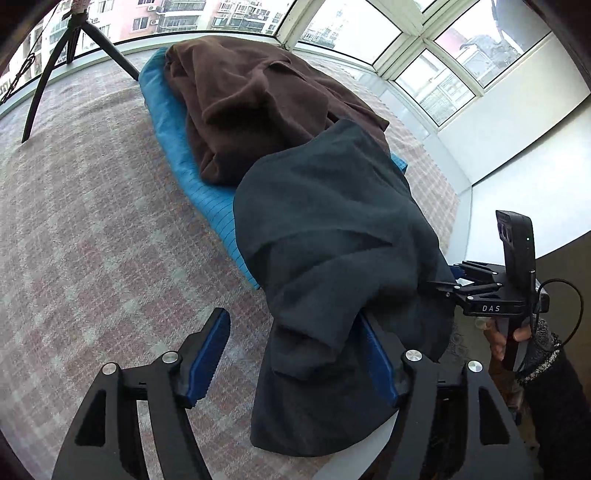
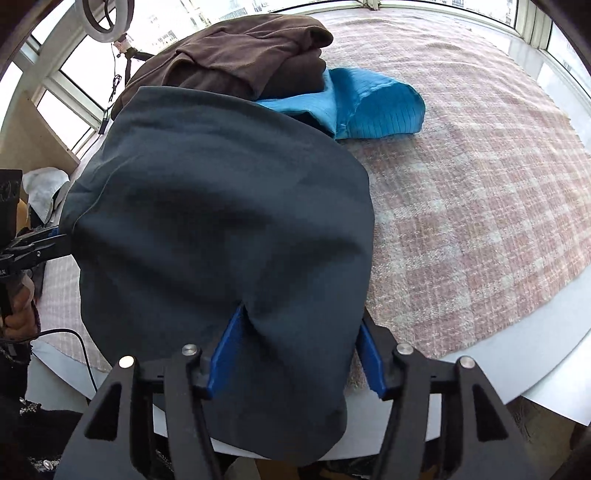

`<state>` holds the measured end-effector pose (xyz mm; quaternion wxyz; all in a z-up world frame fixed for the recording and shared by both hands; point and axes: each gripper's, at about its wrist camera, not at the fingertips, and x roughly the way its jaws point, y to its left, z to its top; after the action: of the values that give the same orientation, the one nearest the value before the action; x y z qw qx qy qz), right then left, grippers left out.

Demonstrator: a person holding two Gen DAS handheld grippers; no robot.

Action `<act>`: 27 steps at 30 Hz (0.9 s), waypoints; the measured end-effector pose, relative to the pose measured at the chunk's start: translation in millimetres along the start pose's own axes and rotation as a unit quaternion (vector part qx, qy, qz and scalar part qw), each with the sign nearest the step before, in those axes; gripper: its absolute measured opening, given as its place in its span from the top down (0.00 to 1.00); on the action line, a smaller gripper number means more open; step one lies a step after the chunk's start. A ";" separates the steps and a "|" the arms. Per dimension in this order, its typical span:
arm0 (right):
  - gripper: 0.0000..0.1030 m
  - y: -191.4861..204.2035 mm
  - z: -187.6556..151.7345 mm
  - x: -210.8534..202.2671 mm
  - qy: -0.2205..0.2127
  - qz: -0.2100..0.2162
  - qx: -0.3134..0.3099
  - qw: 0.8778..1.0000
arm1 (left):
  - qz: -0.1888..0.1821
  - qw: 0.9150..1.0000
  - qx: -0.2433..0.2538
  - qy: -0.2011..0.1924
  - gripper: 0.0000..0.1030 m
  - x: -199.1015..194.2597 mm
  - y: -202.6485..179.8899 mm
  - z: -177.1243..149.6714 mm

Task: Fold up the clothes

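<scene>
A dark grey garment lies bunched over the near edge of the table and hangs off it. My left gripper is open; the grey cloth drapes over its right finger, while the left finger stands bare over the blanket. My right gripper is open too, its blue pads on either side of a fold of the grey cloth without pinching it. In the left wrist view the right gripper pokes into the garment's right edge. A brown garment rests on a blue one behind.
A pink plaid blanket covers the white table. A black tripod stands at the far left by the windows, and a ring light hangs above. A person's hand grips the right handle.
</scene>
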<state>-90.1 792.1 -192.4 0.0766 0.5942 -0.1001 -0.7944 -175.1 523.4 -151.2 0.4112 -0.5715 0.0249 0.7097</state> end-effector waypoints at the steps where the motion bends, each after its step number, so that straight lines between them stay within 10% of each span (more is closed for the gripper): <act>1: 0.43 -1.8 2.0 5.4 0.003 0.005 0.000 1.000 | -0.017 1.000 -0.008 0.014 0.31 12.3 2.1 4.7; 3: 0.42 -5.2 5.0 16.2 0.010 0.020 0.000 1.000 | -0.068 0.996 -0.035 0.047 0.42 37.5 8.3 12.1; 5: 0.42 -8.8 7.8 23.1 0.014 0.034 0.004 0.999 | -0.118 0.987 -0.073 0.080 0.86 59.2 15.6 13.5; 13: 0.35 -22.4 12.4 23.3 -0.023 0.085 -0.005 0.996 | -0.101 0.994 0.005 0.049 0.92 25.4 -14.4 6.0; 19: 0.60 -35.7 0.5 2.1 -0.058 0.124 0.018 0.990 | -0.119 0.990 0.062 0.030 0.92 -13.6 -60.4 -2.5; 21: 0.85 -39.9 -6.0 -13.1 -0.080 0.137 0.027 0.987 | -0.132 0.987 0.084 0.025 0.93 -25.0 -79.0 -2.0; 25: 0.85 -48.8 -19.1 -35.4 -0.098 0.142 0.060 0.983 | -0.153 0.980 0.124 0.034 0.93 -35.2 -110.6 7.5; 27: 0.63 -52.2 -24.9 -35.0 -0.087 0.125 0.082 0.985 | -0.147 0.980 0.127 0.040 0.93 -30.6 -119.6 14.4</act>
<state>-56.5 849.4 -179.7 0.1167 0.5100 -0.2448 -0.8163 -113.0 592.7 -68.8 0.5789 -0.5398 0.0466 0.6094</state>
